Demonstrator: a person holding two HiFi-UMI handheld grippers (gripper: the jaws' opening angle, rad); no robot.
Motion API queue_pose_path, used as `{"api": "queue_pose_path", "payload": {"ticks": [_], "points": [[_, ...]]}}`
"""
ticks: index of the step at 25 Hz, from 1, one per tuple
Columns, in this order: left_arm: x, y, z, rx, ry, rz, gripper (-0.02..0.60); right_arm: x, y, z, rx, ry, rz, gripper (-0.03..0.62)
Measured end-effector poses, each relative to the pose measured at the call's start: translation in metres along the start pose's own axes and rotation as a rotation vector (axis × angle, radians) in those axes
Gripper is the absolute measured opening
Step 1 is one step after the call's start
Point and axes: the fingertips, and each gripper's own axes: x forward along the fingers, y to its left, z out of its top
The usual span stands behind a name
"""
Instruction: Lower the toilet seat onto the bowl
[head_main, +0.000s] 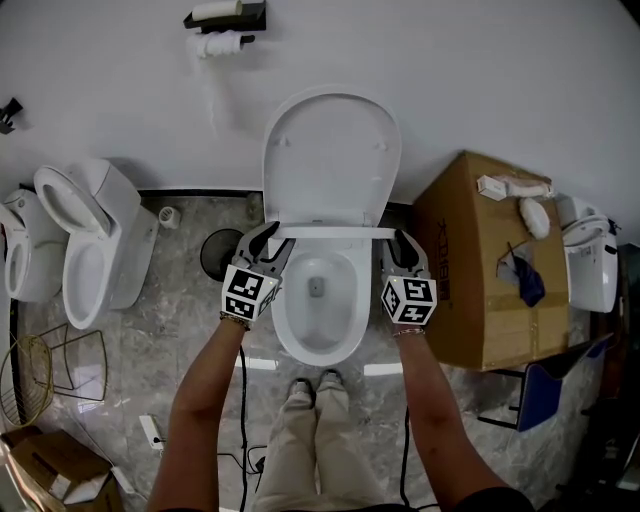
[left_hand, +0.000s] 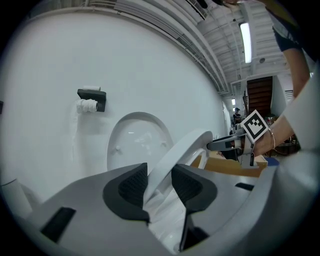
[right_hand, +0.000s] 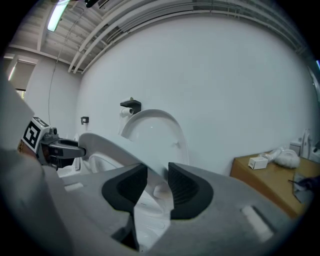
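While the person stands facing the toilet in the head view, the left gripper (head_main: 272, 244) and the right gripper (head_main: 401, 245) each clamp one side of the toilet seat (head_main: 330, 232). The seat runs as a thin white band from one gripper across to the other. Beyond both grippers the lid (head_main: 332, 150) stands upright against the wall, and between and below them lies the open bowl (head_main: 284, 330). A cardboard box (head_main: 480, 270) stands just outside the right gripper.

From the left gripper view, the left gripper (left_hand: 159, 184) has its dark pads closed on the rim of the toilet seat (left_hand: 186, 149). The seat rises tilted from between the jaws, up and to the right. At its far side the right gripper (left_hand: 224, 144) grips it. Behind the seat is the lid (left_hand: 131, 145), and up to the left a paper holder (left_hand: 92, 98) hangs on the wall.

From the right gripper view, the right gripper (right_hand: 158, 186) pinches the seat's edge between its pads. The toilet seat (right_hand: 107, 149) stretches left to the left gripper (right_hand: 67, 149), with the lid (right_hand: 155, 131) upright just behind.
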Motion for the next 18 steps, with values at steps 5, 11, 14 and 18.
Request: {"api": "queue_pose_path", "payload": {"ticks": [5, 11, 14, 18], "points": [[-0.016, -0.015, -0.012, 0.017, 0.006, -0.007, 0.137, -0.019, 0.006, -0.015, -0.008, 0.023, -0.006, 0.13], [-0.032, -0.032, -0.026, 0.049, 0.002, -0.022, 0.141, -0.04, 0.011, -0.034, -0.004, 0.03, -0.027, 0.13], [-0.037, -0.037, -0.03, 0.058, -0.004, -0.025, 0.143, -0.046, 0.014, -0.04, -0.003, 0.039, -0.03, 0.13], [-0.043, -0.043, -0.036, 0.067, -0.006, -0.027, 0.144, -0.053, 0.016, -0.047, 0.001, 0.041, -0.035, 0.13]]}}
